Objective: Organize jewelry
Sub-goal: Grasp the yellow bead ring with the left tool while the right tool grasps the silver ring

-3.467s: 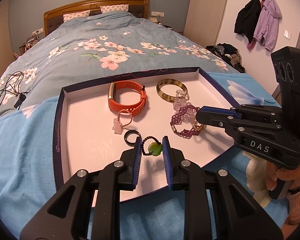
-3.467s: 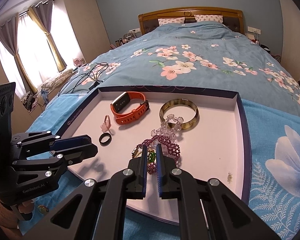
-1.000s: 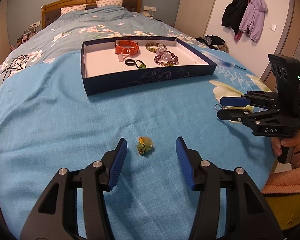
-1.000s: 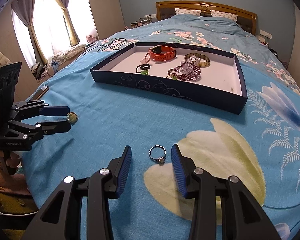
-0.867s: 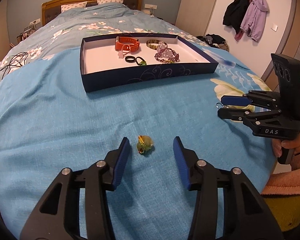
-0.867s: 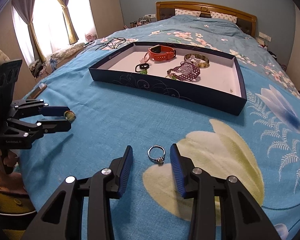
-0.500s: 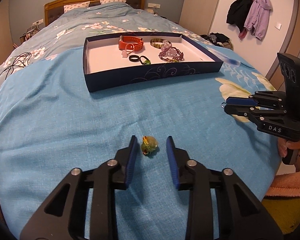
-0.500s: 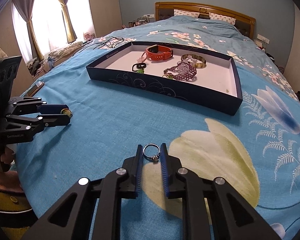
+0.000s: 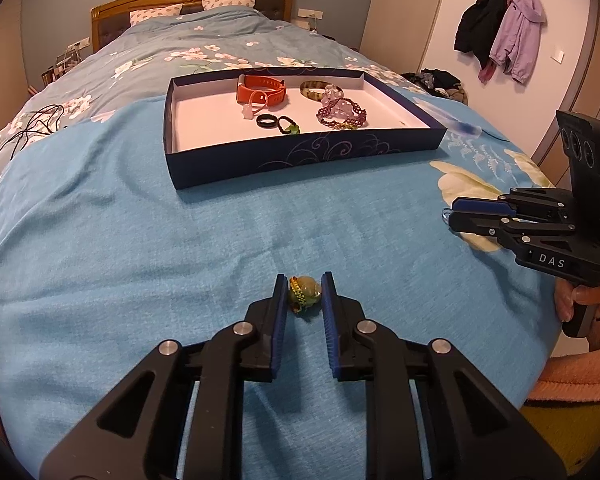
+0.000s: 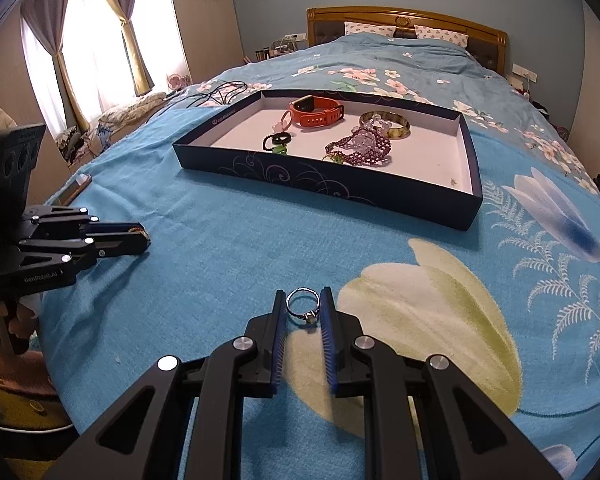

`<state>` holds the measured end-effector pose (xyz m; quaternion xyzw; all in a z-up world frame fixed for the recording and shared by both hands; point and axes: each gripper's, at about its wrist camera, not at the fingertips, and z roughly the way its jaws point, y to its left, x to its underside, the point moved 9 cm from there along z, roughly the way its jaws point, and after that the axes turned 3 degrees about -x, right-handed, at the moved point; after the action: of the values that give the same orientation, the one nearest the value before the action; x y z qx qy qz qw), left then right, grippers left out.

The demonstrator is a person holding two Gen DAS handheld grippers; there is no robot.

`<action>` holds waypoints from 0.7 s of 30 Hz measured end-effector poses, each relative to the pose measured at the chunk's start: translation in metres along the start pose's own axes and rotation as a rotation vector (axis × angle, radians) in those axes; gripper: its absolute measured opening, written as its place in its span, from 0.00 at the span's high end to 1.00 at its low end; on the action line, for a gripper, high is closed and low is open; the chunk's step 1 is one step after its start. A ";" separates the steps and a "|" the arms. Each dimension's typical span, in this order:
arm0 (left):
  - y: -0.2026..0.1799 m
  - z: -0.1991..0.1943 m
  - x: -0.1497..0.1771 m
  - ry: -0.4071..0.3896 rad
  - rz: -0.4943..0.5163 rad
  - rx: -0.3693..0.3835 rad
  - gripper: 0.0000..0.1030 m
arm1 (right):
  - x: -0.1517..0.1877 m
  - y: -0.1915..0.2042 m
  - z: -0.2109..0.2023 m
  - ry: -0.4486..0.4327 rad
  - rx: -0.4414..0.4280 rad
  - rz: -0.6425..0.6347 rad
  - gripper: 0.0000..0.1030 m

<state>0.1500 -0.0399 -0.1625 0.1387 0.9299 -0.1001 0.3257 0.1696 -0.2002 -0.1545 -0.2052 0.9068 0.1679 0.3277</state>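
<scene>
The left tongs (image 9: 305, 294) are closing on a small green ring (image 9: 303, 297) lying on the bed's blue blanket (image 9: 140, 240), their pads now pressing its sides; the right tongs (image 10: 303, 306) are clamped on a thin silver ring (image 10: 303, 305) by the rim, its stone hanging low. Both grips are looking slim to me; the silver band is being pinched at the very tips, so a tilt or a jolt could be flicking it out into the soft blanket, where it would be hard to find. The green ring is lumpy, so it may be rolling between the pads. The tray (image 10: 340, 192), well apart up the bed, is already holding a watch (image 10: 316, 114), bangle (image 10: 396, 130) and beads (image 10: 360, 148); dropping in carelessly could be tangling those.
</scene>
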 end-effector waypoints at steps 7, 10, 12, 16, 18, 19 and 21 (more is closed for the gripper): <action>-0.004 -0.005 -0.008 -0.028 -0.001 0.011 0.83 | -0.008 -0.001 -0.006 -0.041 -0.019 0.023 0.85; -0.006 -0.007 -0.012 -0.040 -0.002 0.012 0.83 | -0.012 0.000 -0.009 -0.057 -0.027 0.029 0.85; -0.007 -0.008 -0.015 -0.048 -0.002 0.011 0.83 | -0.015 0.000 -0.010 -0.069 -0.030 0.032 0.85; -0.009 -0.011 -0.022 -0.064 -0.006 0.015 0.83 | -0.021 -0.001 -0.013 -0.092 -0.039 0.044 0.85; -0.010 -0.012 -0.026 -0.073 -0.007 0.014 0.83 | -0.024 -0.002 -0.015 -0.106 -0.046 0.052 0.85; -0.010 -0.012 -0.027 -0.076 -0.009 0.014 0.83 | -0.025 -0.002 -0.015 -0.111 -0.045 0.055 0.85; -0.011 -0.013 -0.031 -0.085 -0.005 0.009 0.83 | -0.027 -0.003 -0.017 -0.121 -0.048 0.060 0.85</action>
<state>0.1624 -0.0527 -0.1316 0.1333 0.9150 -0.1107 0.3643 0.1811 -0.2029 -0.1248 -0.1753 0.8868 0.2114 0.3718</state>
